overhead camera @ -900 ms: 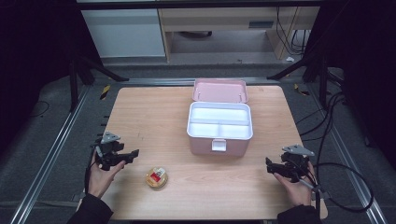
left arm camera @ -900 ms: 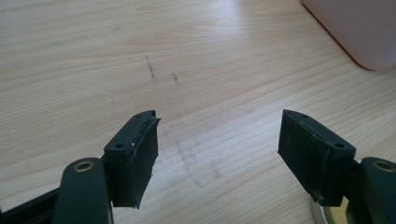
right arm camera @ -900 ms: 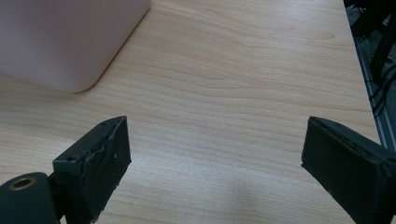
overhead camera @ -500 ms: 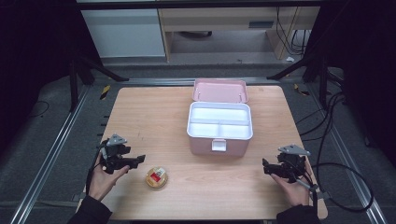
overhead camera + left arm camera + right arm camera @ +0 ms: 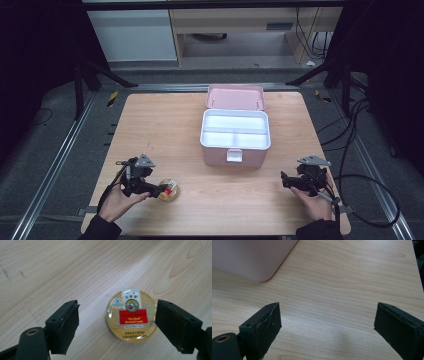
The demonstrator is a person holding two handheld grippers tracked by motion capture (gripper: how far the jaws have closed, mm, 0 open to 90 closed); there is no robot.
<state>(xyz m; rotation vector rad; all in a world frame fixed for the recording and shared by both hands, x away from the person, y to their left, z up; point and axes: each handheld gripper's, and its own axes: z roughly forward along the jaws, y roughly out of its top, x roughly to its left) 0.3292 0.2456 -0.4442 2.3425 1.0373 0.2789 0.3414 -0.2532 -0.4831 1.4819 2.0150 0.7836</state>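
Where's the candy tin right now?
The candy tin lies near the table's front left edge in the high view, between the open jaws of the left claw, well short of the pink box.

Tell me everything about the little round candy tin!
The round tin looks like shiny gold metal. Its lid is on, with a red label in the middle, a small round crest above it and a blue dot at the upper left. It lies flat, lid up, on the wooden table, near the front left, away from the open pink box. The left tool has its jaws open on either side of it; the right jaw is very close, but whether it touches is unclear.
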